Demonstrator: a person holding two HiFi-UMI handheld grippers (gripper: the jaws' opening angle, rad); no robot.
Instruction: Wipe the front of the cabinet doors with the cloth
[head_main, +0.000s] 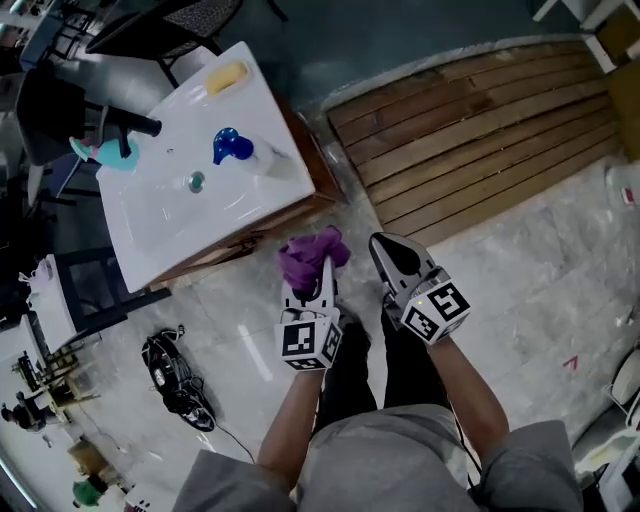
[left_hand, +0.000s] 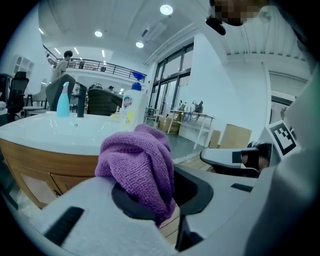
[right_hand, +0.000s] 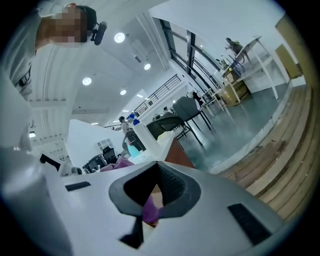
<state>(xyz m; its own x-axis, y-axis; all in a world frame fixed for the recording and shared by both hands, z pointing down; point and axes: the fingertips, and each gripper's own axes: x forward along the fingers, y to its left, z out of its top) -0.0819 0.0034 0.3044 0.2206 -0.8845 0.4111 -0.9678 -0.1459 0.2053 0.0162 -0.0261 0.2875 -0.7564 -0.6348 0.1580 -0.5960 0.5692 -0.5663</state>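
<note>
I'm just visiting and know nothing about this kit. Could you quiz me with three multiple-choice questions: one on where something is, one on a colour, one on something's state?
1. Where is the purple cloth?
A) in the sink basin
B) on the wooden decking
C) between the jaws of the left gripper

2. What colour is the cap of the white bottle on the sink top?
A) blue
B) red
C) black

3. How does the cloth sit?
A) spread flat
B) bunched up
C) folded square

Answers: 1 C, the jaws clamp it; 2 A, the cap shows blue; 3 B, it bulges in a wad.

Nubby purple cloth, glossy white sink, wooden cabinet.
</note>
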